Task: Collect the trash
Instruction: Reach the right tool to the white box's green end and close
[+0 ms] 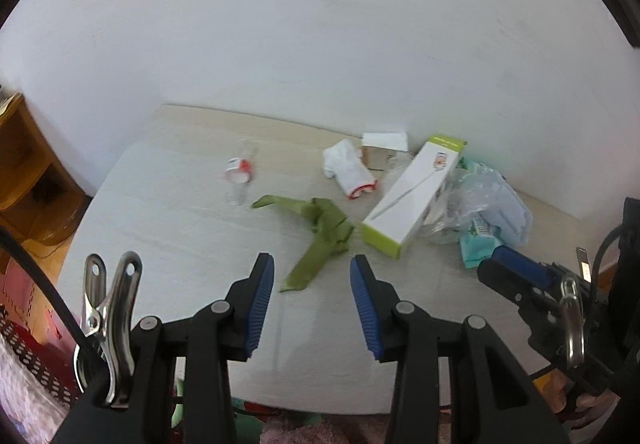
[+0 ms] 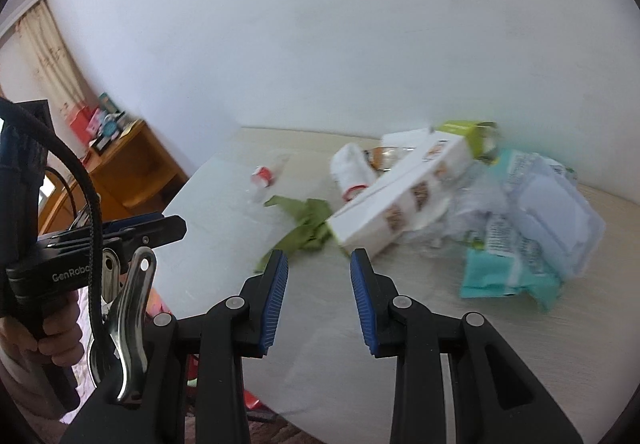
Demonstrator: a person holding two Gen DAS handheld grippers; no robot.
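Trash lies scattered on a pale table [image 1: 168, 244]. A crumpled green strip [image 1: 320, 228] lies just beyond my left gripper [image 1: 312, 278], which is open and empty above the table. Farther back are a clear bottle with a red-and-white label [image 1: 240, 174], a rolled white cloth with red trim [image 1: 350, 172] and a white-and-green box [image 1: 412, 196]. Clear plastic bags [image 1: 484, 200] and a teal packet [image 1: 478, 250] sit to the right. My right gripper [image 2: 319, 274] is open and empty, short of the green strip [image 2: 304, 224] and the box [image 2: 400, 192].
A white wall [image 1: 320, 44] backs the table. A wooden shelf unit [image 1: 28, 172] stands at the left, past the table's edge. A small white carton [image 1: 384, 144] sits by the wall. A hand [image 2: 52, 328] holds the left gripper's handle.
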